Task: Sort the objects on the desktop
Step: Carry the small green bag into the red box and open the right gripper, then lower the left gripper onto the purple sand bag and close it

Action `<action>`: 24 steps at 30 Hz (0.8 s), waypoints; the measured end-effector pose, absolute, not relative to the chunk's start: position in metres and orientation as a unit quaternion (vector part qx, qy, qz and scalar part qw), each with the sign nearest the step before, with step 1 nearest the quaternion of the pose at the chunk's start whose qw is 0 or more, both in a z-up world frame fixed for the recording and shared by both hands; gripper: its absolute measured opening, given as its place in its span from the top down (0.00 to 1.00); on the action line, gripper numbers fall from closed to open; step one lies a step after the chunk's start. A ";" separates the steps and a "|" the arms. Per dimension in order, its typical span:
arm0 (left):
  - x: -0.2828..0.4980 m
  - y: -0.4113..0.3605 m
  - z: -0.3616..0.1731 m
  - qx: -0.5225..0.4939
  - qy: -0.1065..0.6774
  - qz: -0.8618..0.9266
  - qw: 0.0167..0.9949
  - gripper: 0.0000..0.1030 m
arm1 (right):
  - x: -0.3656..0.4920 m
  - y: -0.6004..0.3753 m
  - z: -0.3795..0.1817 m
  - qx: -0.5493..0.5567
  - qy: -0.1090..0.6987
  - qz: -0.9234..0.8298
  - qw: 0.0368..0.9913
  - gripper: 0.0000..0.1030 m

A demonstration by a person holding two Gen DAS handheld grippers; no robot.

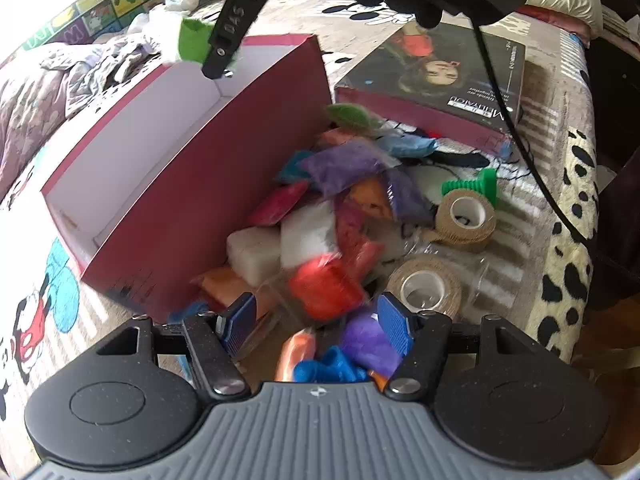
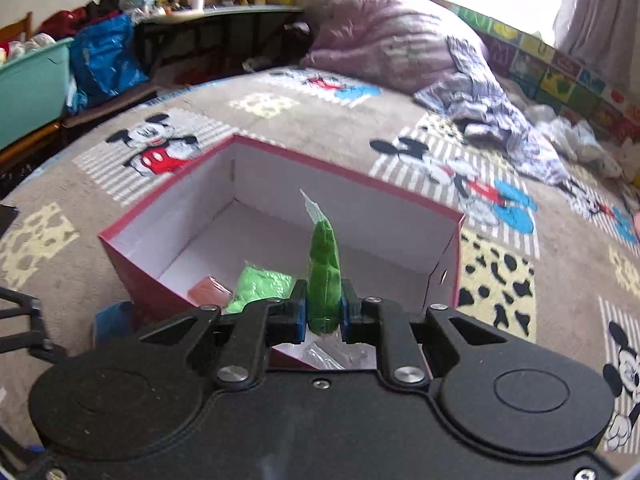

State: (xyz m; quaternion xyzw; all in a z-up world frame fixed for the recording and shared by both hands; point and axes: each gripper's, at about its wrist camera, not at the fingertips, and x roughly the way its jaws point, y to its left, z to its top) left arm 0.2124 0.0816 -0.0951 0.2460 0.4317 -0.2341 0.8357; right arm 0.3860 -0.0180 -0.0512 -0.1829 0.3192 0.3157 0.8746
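Cartoon blanket under the red box [image 2: 132,276]; right gripper [image 2: 324,314] pinching a soft, light green packet [image 2: 324,280] mid-body, left gripper [image 1: 316,320] spread

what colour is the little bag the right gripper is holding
Green: the small bag pinched in the right gripper, clearest in the right wrist view.

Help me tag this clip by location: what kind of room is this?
Most likely a bedroom, with the sorting done on a bed. A cartoon-mouse blanket covers the surface under the red box, a bunched purple duvet lies at its far end, and a cluttered desk stands along the wall.
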 end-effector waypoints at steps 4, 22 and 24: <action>0.211 0.088 -0.094 0.245 0.431 -0.231 0.837 0.36 | 0.392 -0.008 -0.060 -0.184 0.332 0.304 0.874 0.86; 0.201 0.090 -0.090 0.261 0.408 -0.245 0.840 0.36 | 0.341 -0.018 -0.044 -0.227 0.286 0.349 0.863 0.53; 0.196 0.088 -0.093 0.270 0.404 -0.259 0.835 0.36 | 0.329 -0.024 -0.042 -0.240 0.277 0.364 0.856 0.52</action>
